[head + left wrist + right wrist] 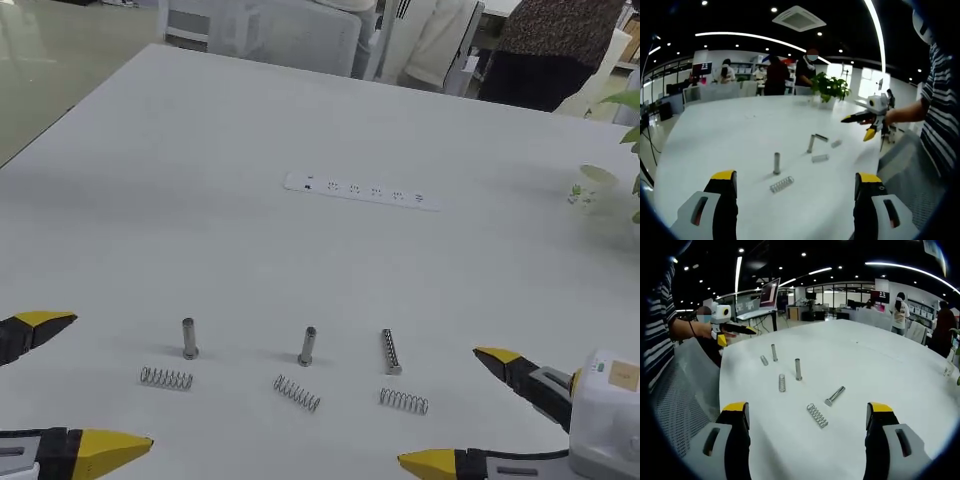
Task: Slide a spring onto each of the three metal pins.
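On table [300, 120] near side, left gripper [112, 380] jaws wide. Three pins: left pin [189, 338] and middle pin [307, 346] upright, right pin [390, 352] tilted. Three springs loose, one just near each pin: left spring [166, 378], middle spring [297, 393], right spring [403, 401]. Right gripper [438, 406] wide too.

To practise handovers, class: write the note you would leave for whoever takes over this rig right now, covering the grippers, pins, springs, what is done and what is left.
Left gripper: open, empty, just left of the left spring.
Right gripper: open, empty, just right of the right spring.
Left pin and middle pin stand upright. The right pin lies on its side.
Each pin has a loose spring lying in front of it, the middle spring included.
Done: nothing, no spring is on a pin.
Left: all three springs. The right pin probably needs standing up or holding first.
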`<act>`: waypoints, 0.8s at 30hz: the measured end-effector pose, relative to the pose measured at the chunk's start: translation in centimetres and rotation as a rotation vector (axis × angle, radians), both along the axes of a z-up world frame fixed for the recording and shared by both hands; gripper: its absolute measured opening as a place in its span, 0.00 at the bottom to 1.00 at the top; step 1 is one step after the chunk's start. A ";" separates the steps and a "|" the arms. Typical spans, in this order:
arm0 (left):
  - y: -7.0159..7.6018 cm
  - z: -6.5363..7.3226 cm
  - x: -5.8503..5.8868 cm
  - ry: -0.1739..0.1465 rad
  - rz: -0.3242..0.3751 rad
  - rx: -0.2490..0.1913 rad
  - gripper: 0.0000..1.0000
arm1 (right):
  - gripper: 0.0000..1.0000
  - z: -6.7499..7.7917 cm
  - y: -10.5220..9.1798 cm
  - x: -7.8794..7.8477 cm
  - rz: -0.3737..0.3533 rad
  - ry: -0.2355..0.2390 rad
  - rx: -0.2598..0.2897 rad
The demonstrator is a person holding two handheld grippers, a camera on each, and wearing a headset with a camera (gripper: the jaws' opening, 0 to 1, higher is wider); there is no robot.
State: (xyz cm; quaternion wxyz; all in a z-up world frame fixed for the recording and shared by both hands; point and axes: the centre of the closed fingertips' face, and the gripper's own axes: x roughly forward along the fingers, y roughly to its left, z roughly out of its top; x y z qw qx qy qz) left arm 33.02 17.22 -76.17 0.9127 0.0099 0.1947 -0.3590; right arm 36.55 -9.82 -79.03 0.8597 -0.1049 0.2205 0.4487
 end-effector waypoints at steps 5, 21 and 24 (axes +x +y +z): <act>-0.1 -0.1 -0.1 0.005 -0.007 0.001 0.95 | 0.97 0.0 0.0 0.0 -0.001 0.001 -0.003; -0.2 0.0 0.0 0.007 -0.013 0.002 0.95 | 0.97 -0.1 0.1 -0.1 0.007 0.003 -0.011; -0.2 0.1 0.0 0.006 -0.015 0.000 0.95 | 0.97 -0.1 0.1 -0.1 0.007 0.004 -0.011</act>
